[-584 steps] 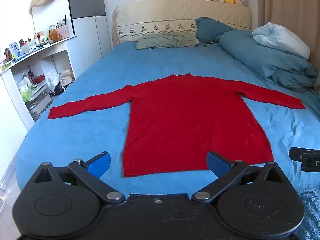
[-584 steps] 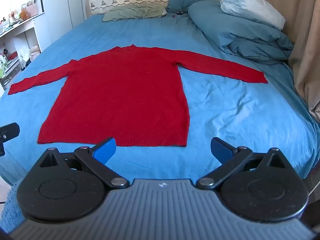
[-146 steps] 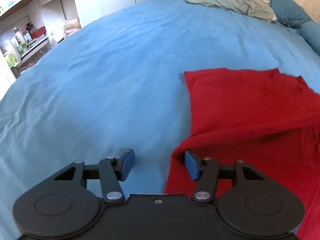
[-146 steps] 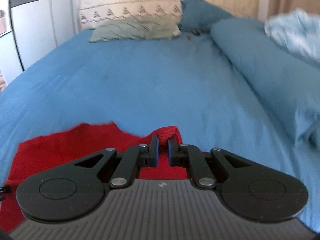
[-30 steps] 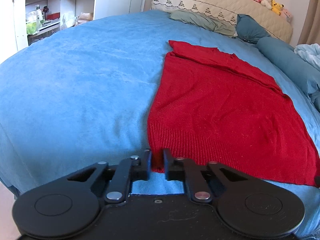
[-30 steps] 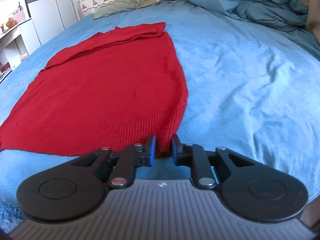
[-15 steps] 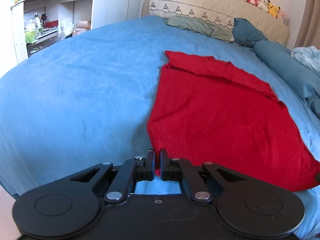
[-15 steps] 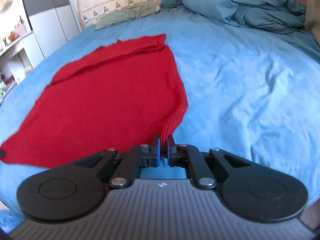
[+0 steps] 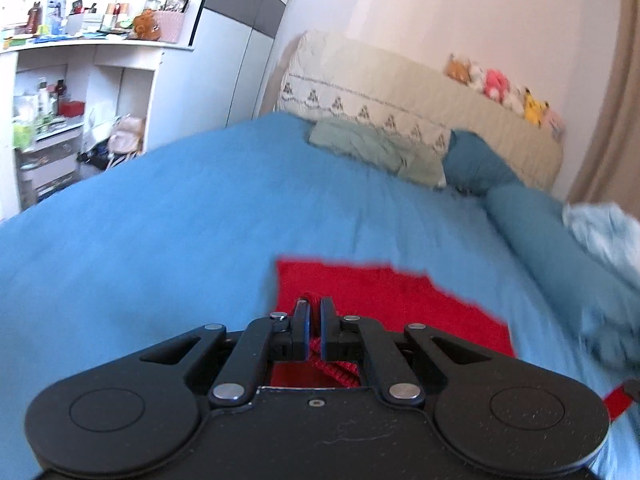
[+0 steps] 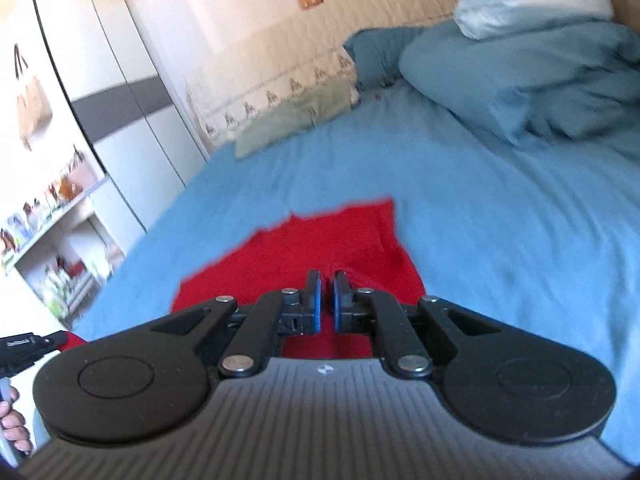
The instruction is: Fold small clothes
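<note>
Hem lifted off bed [image 9: 168, 240] since last look; both views blurred. Left gripper [image 9: 314, 307] pinches sweater [image 9: 384, 292] hem, right gripper [image 10: 323, 283] likewise; near half hidden behind grippers. Pillow [image 9: 372, 152], duvet [image 10: 520, 68] beyond.

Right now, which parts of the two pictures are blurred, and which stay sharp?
Left wrist view: the left gripper is sharp; the red sweater has smeared edges, and the light blanket is streaked. Right wrist view: the right gripper is sharp; the shelf and the sweater's edges are smeared. Both views bend straight lines near the borders.
</note>
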A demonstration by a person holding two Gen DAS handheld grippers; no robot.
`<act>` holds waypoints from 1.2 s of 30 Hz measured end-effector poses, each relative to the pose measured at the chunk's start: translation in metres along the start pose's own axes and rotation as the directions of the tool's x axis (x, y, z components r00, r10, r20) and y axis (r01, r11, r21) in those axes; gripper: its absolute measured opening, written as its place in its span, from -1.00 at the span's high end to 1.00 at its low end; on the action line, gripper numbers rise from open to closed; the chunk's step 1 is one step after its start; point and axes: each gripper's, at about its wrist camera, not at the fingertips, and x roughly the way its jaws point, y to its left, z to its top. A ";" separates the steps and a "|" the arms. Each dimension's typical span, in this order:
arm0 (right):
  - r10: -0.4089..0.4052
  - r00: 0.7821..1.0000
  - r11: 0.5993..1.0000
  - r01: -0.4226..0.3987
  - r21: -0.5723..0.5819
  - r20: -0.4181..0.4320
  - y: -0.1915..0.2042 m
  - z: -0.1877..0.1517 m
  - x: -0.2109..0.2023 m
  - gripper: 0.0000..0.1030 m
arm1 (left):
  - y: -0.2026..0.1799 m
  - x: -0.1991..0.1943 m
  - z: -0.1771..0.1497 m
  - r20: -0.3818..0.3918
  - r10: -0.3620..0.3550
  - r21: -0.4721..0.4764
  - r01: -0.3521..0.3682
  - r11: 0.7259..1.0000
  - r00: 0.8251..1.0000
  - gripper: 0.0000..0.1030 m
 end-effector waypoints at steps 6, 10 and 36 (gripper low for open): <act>-0.067 0.998 0.998 0.068 -0.017 0.012 -0.018 0.065 0.153 0.59 | -0.025 0.163 0.055 0.014 0.045 -0.024 -0.045 0.999 0.999 0.92; -0.141 0.988 0.990 0.140 -0.019 -0.055 -0.045 0.067 0.263 0.60 | -0.035 0.257 0.049 -0.055 0.139 0.050 -0.136 0.989 0.989 0.92; -0.212 0.920 0.970 0.157 -0.186 -0.329 -0.034 -0.009 0.280 -1.00 | -0.048 0.237 -0.050 -0.424 0.158 0.317 -0.018 0.948 0.892 -1.00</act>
